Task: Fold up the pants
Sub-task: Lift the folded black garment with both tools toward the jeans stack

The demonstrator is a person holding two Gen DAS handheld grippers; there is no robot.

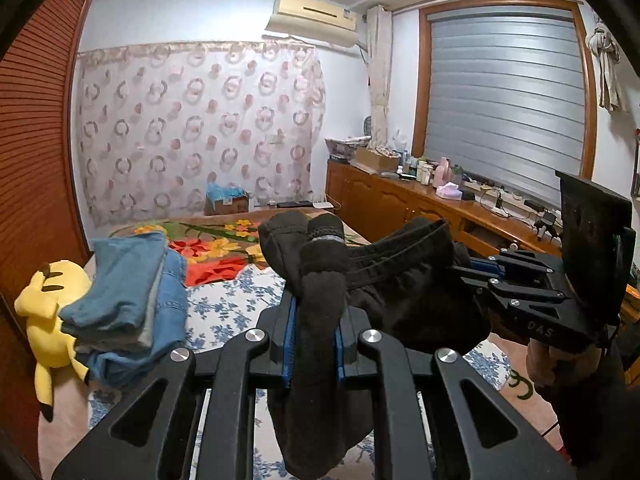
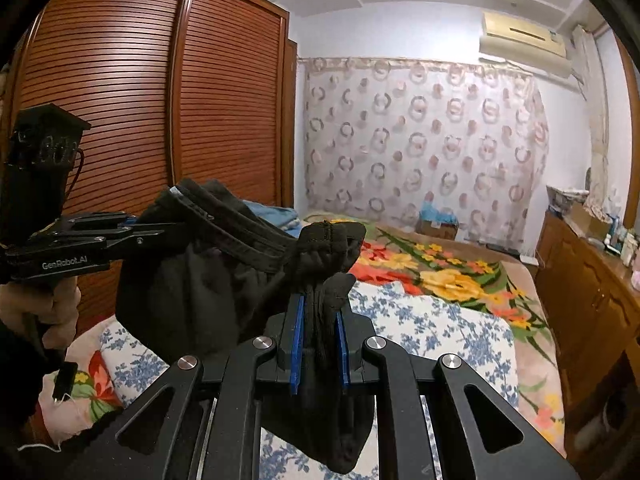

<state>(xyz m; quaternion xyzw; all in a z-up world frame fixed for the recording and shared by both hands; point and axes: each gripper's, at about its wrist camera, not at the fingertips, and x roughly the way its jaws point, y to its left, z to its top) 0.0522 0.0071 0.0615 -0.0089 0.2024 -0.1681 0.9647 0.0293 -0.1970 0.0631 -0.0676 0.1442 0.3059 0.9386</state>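
The left hand-held gripper (image 1: 316,344) was clamped on a bunched part of the black pants (image 1: 404,280), and the right hand-held gripper (image 2: 320,344) was clamped on another bunched part of the same pants. The pants hung in the air between the two, above the bed (image 1: 224,304). Left of the left hand-held gripper lay folded jeans (image 1: 132,300) beside a yellow plush toy (image 1: 44,308).

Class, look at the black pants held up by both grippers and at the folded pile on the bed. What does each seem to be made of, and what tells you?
Black pants: seemingly soft matte knit or fleece, with a fuzzy surface, a ribbed stitched waistband and limp bunching in the left gripper and right gripper.
Folded pile: probably denim, faded blue, holding its folds.
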